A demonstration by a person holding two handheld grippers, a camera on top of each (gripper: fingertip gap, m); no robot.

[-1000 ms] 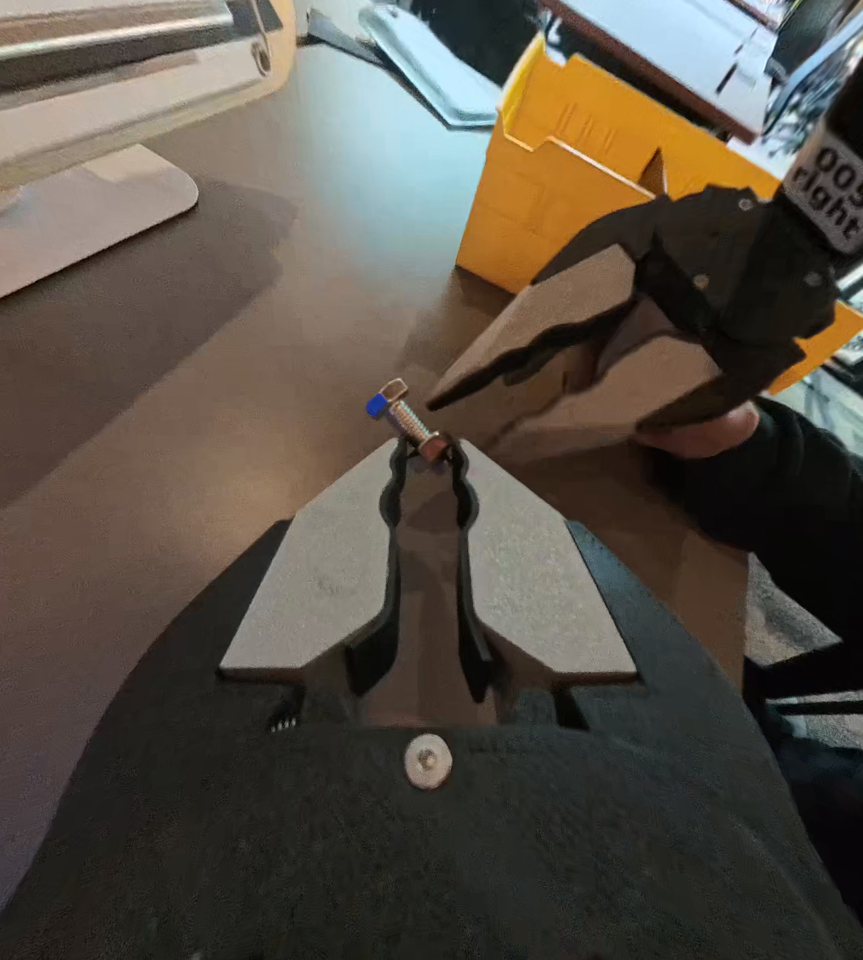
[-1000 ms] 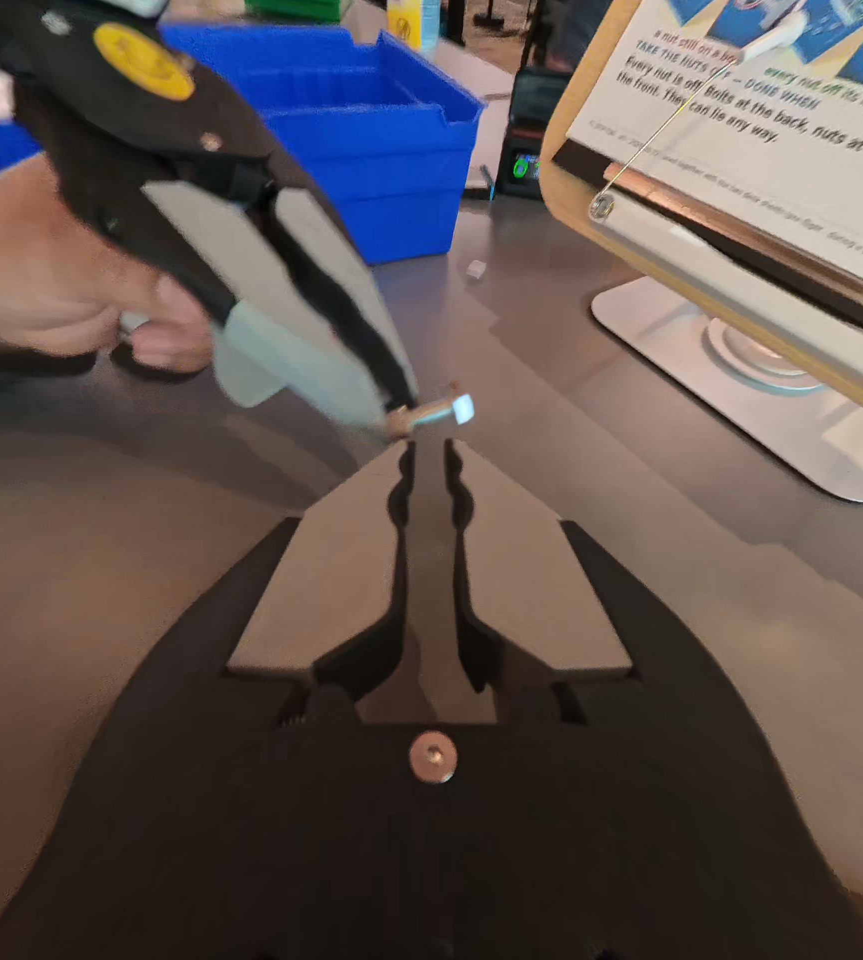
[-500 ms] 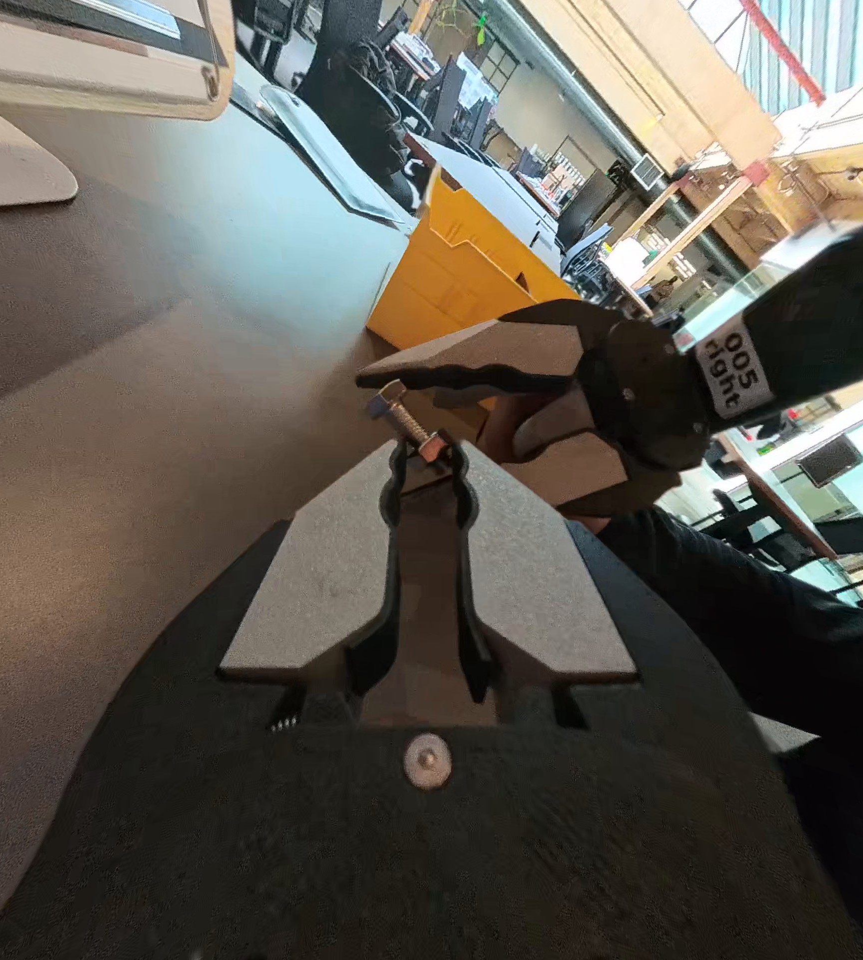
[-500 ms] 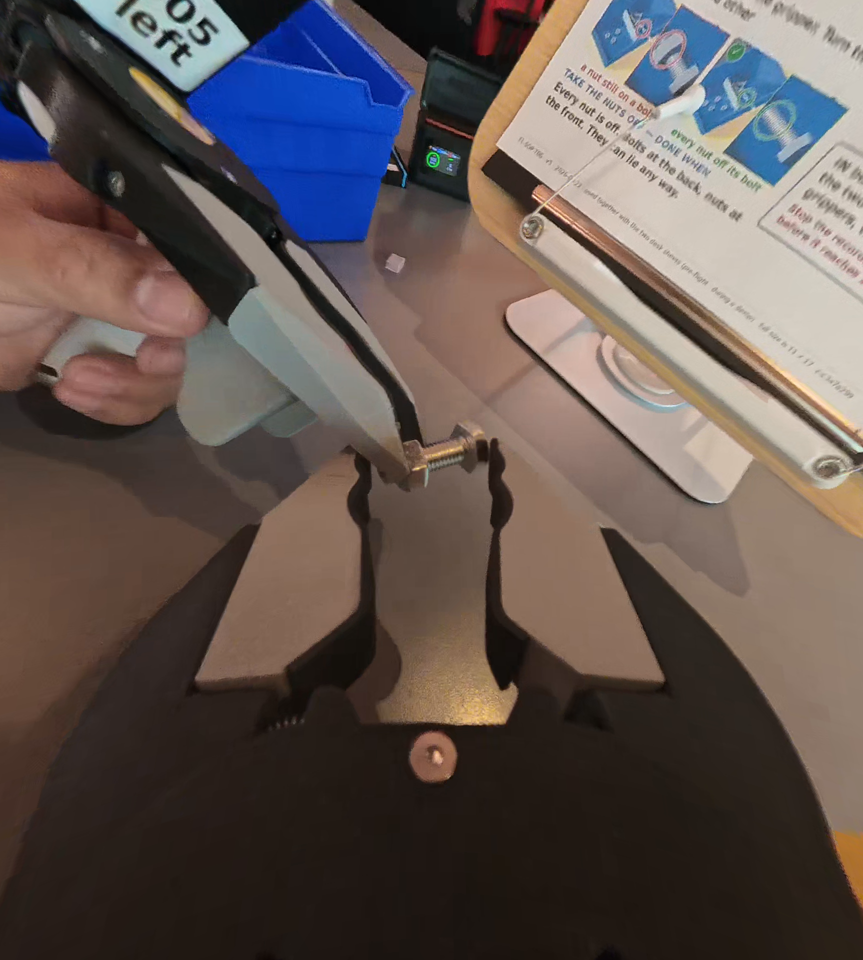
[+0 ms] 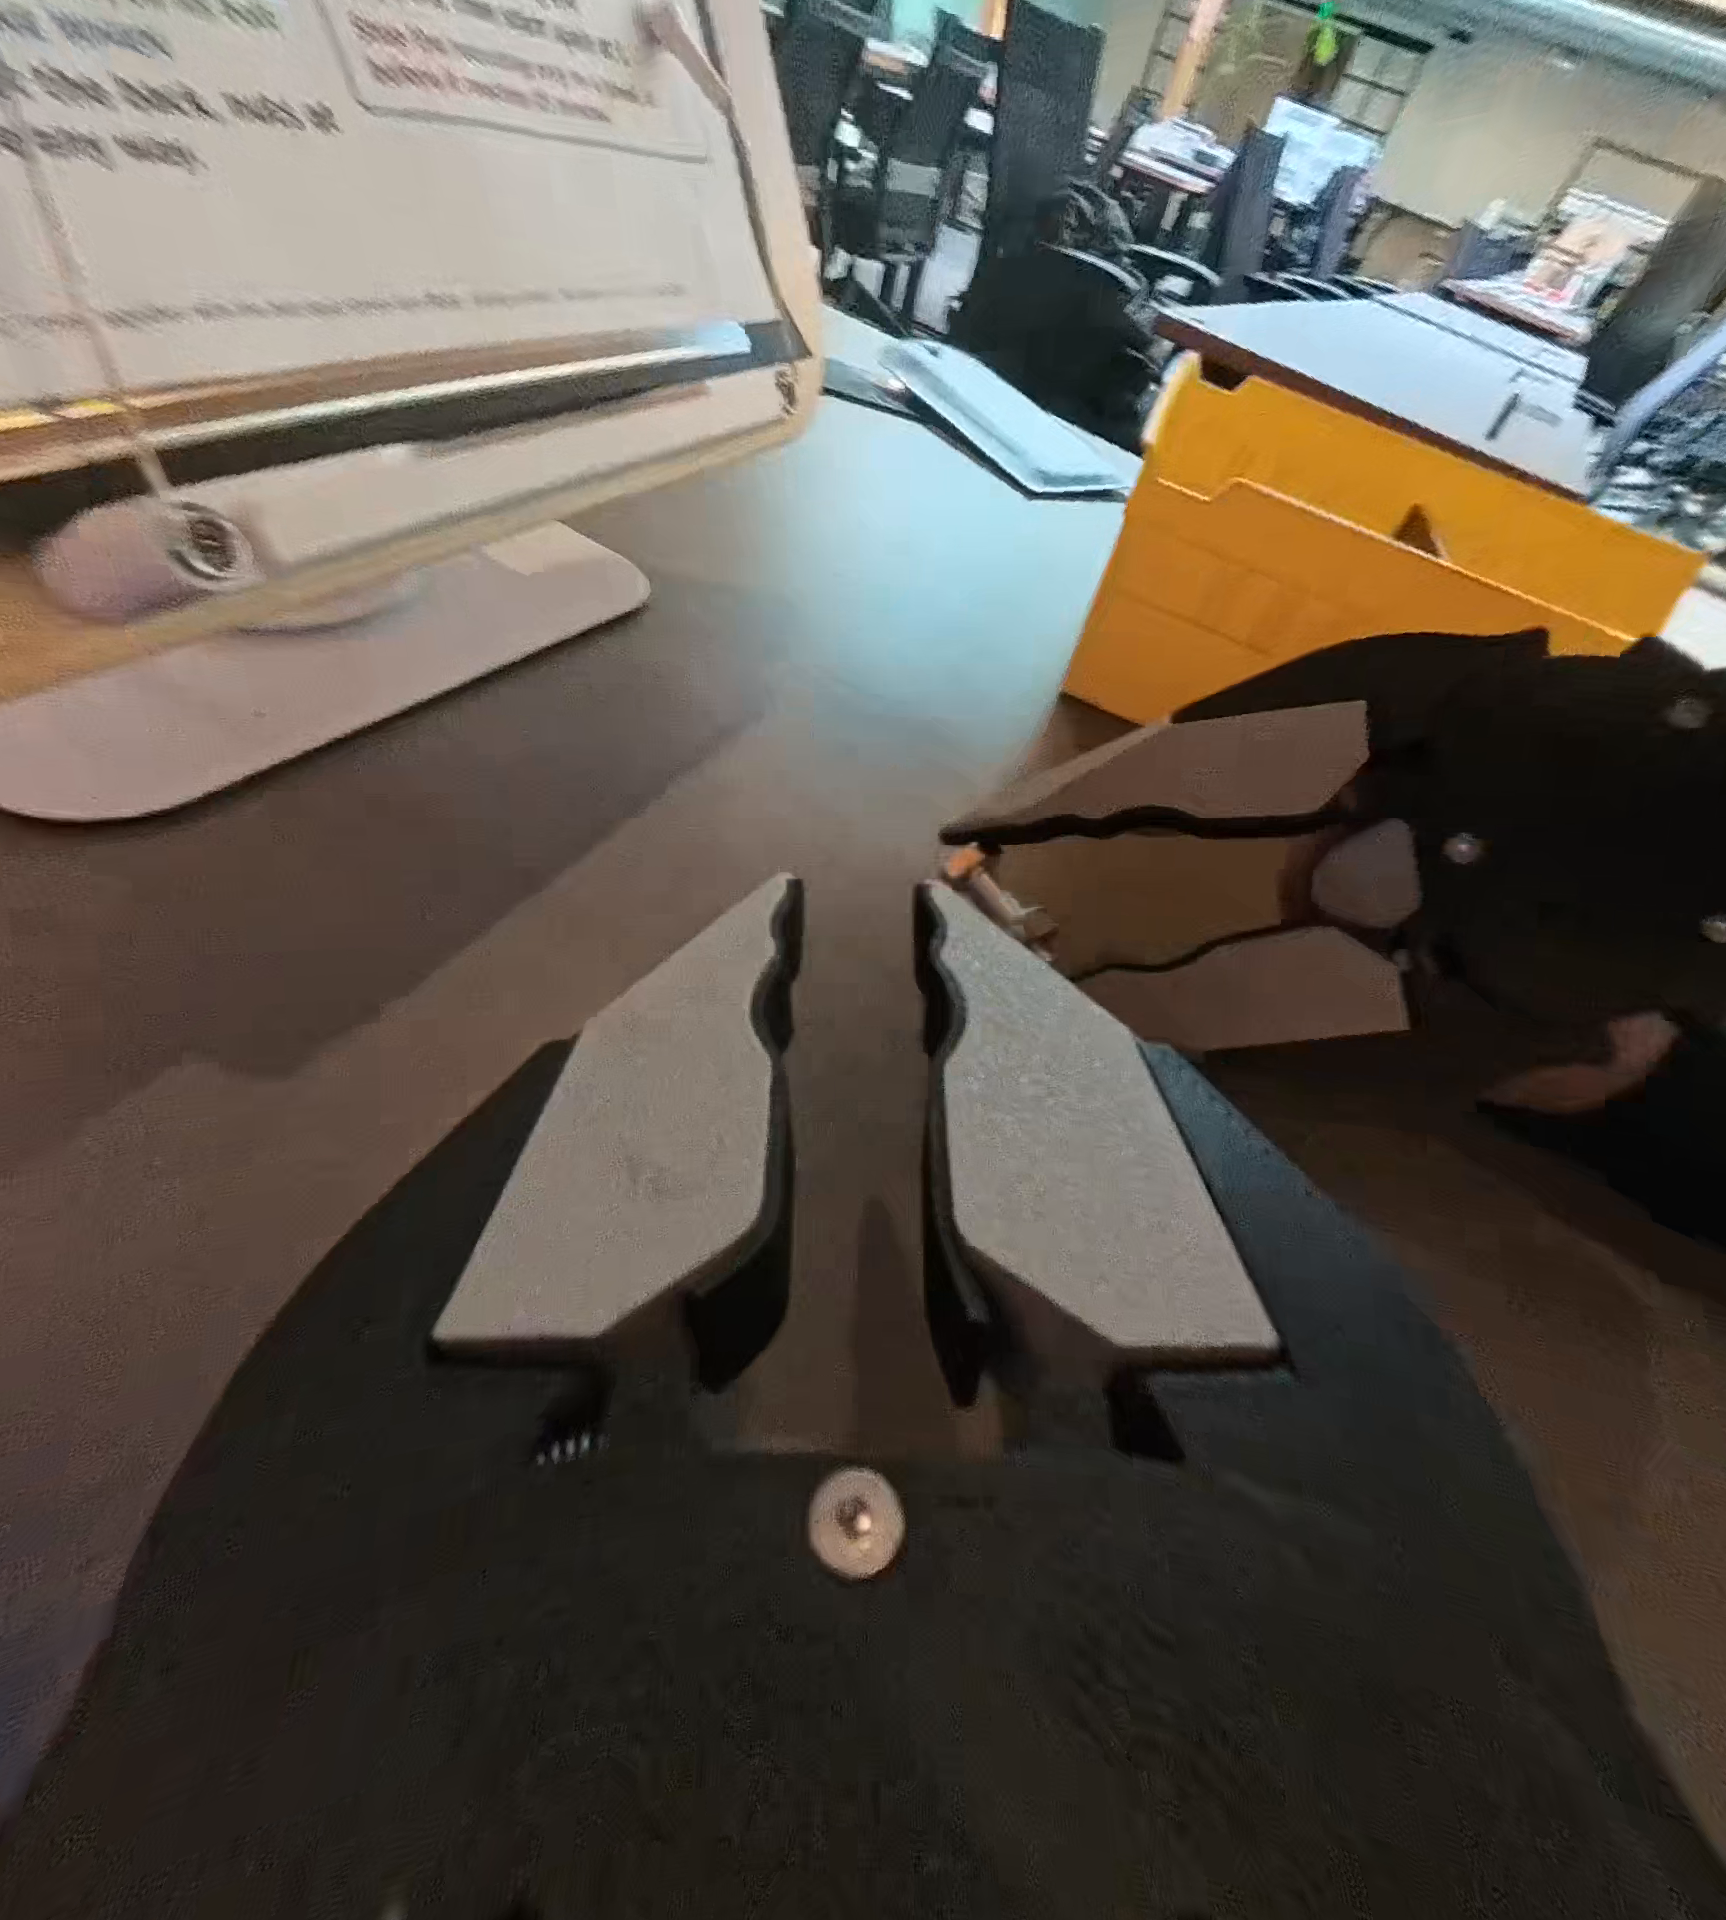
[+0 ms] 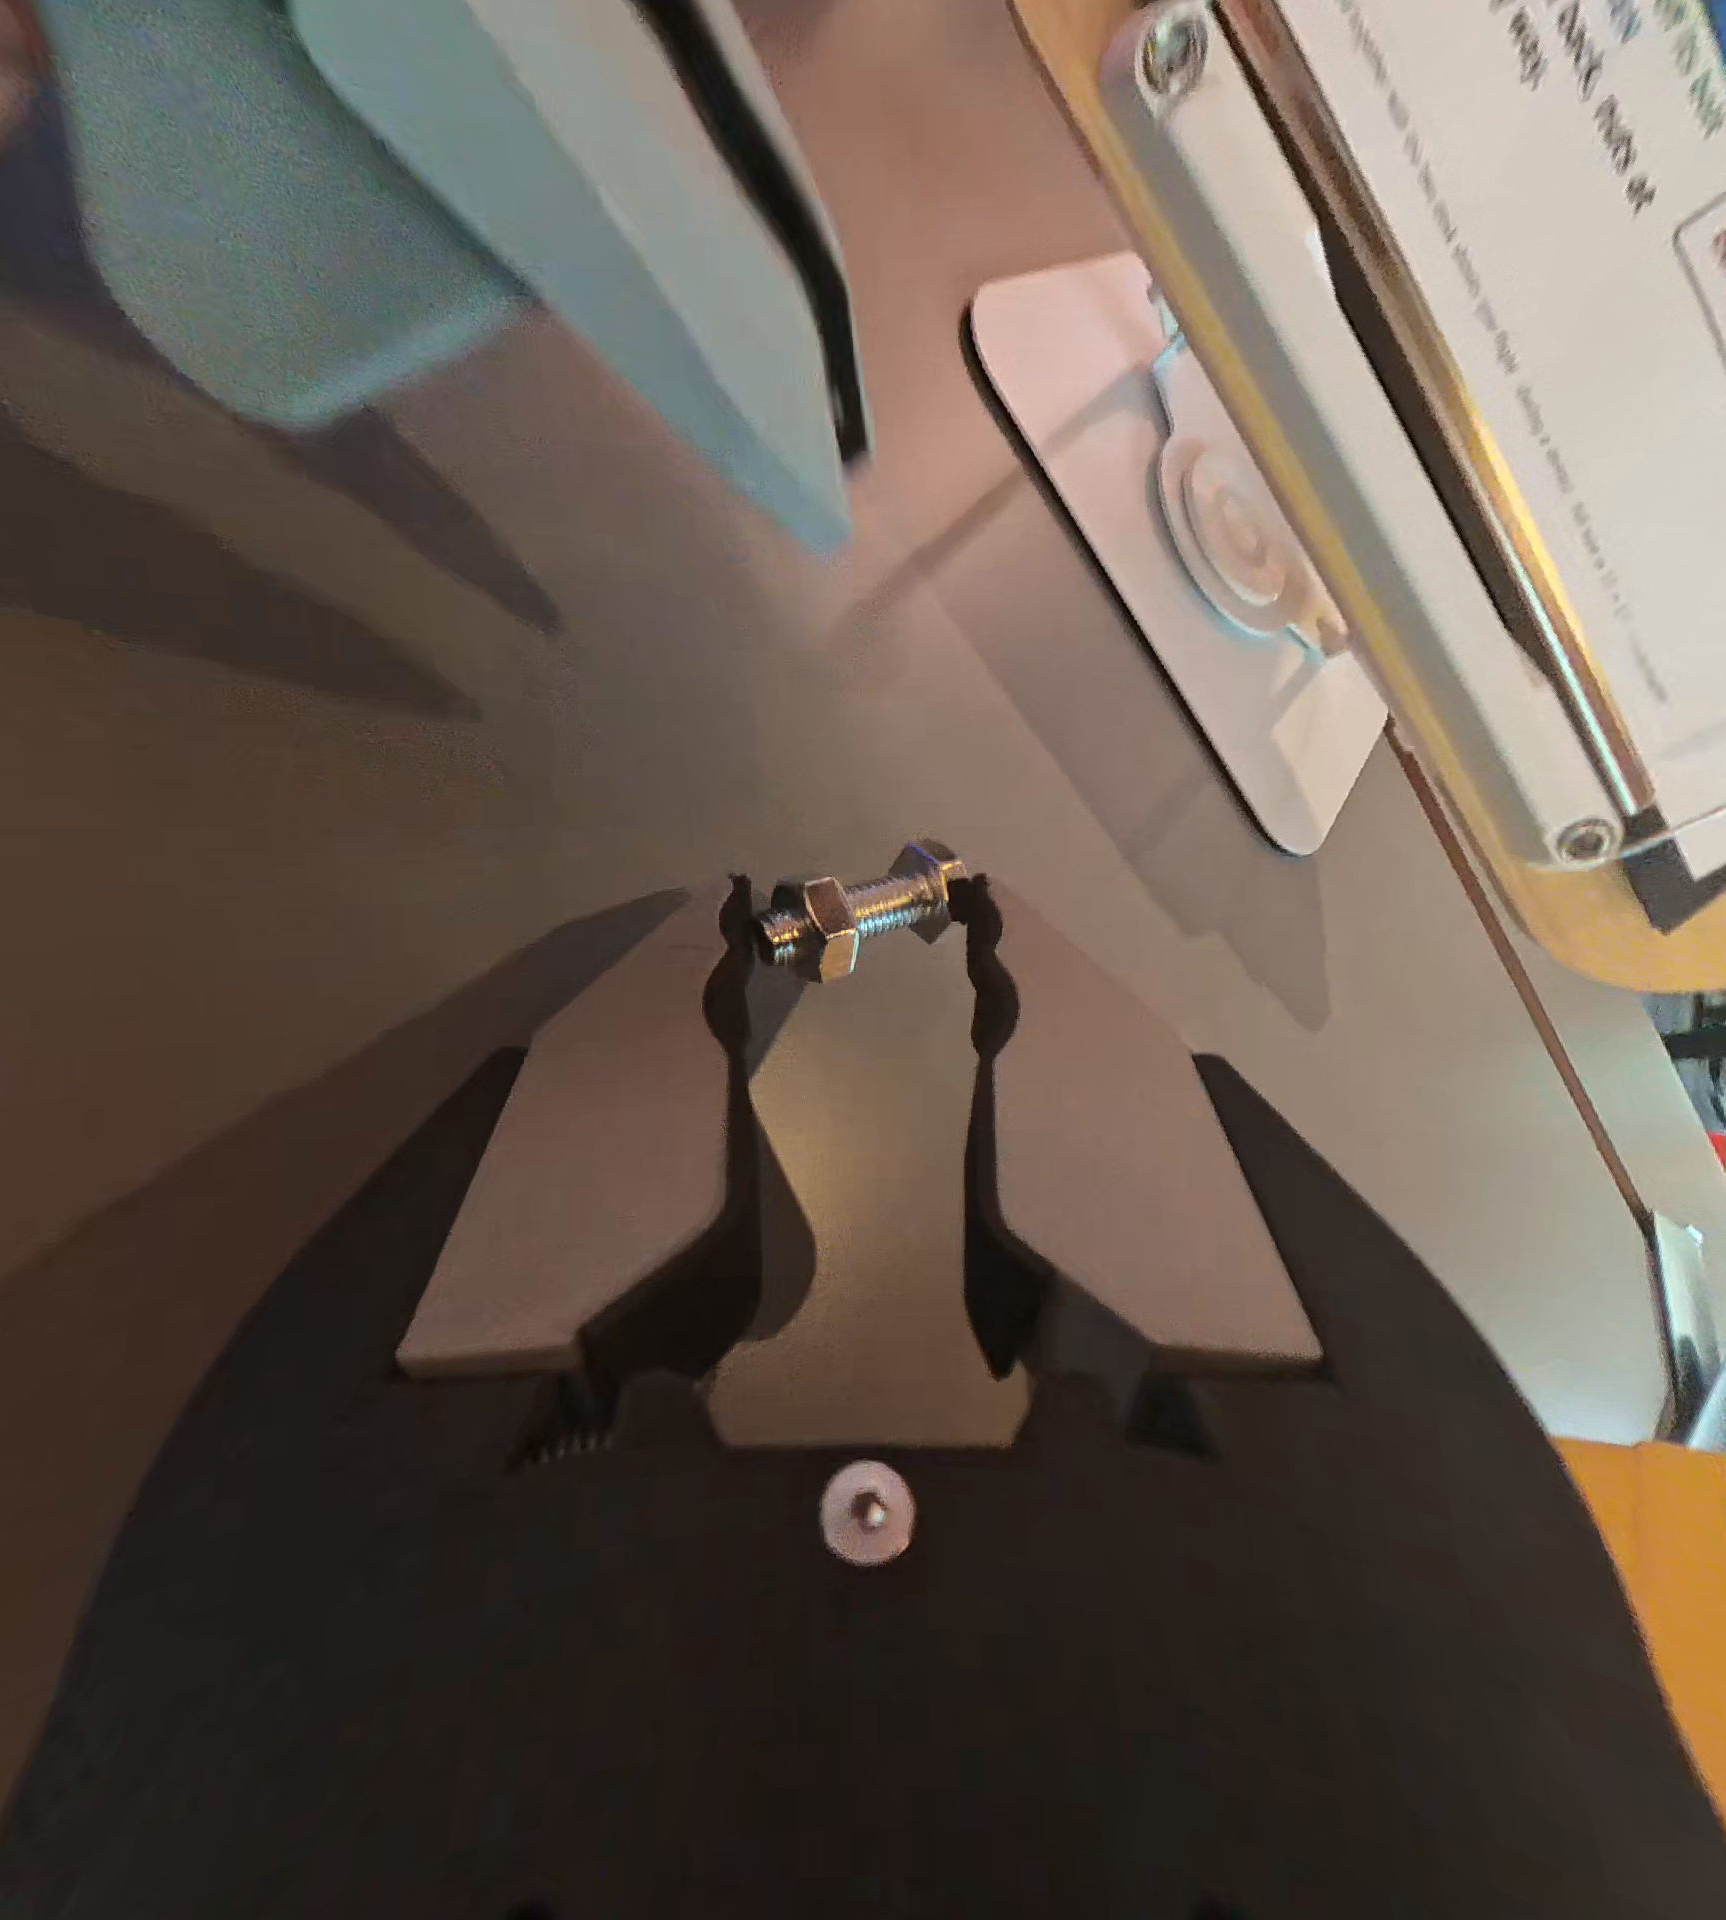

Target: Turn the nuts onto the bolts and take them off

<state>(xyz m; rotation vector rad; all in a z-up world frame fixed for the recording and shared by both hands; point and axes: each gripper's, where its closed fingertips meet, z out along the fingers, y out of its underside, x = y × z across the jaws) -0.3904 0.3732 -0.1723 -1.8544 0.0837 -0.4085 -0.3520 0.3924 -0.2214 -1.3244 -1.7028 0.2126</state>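
Observation:
A silver bolt (image 6: pixel 880 902) with a hex nut (image 6: pixel 823 930) threaded near its end lies crosswise between the tips of my right gripper (image 6: pixel 857 896). That gripper is shut on it end to end, with the bolt head against the right finger, and holds it above the dark table (image 6: pixel 423 831). My left gripper (image 5: pixel 857 899) is open a little and empty, just left of the right gripper's tips. In the left wrist view the bolt (image 5: pixel 999 902) shows partly, behind my right fingertip. The left gripper's fingers (image 6: pixel 672 291) show blurred at the top left of the right wrist view.
A document stand with a printed sheet (image 5: pixel 319 208) on a white base (image 5: pixel 339 675) stands at the back of the table; its base also shows in the right wrist view (image 6: pixel 1181 540). A yellow bin (image 5: pixel 1358 561) stands at the right. Office desks and chairs are beyond. The grippers' ends are close to 7 cm from one another.
The left gripper held the bolt by its head; it has let go and drawn back. The right gripper has closed on the bolt end to end and now carries it alone.

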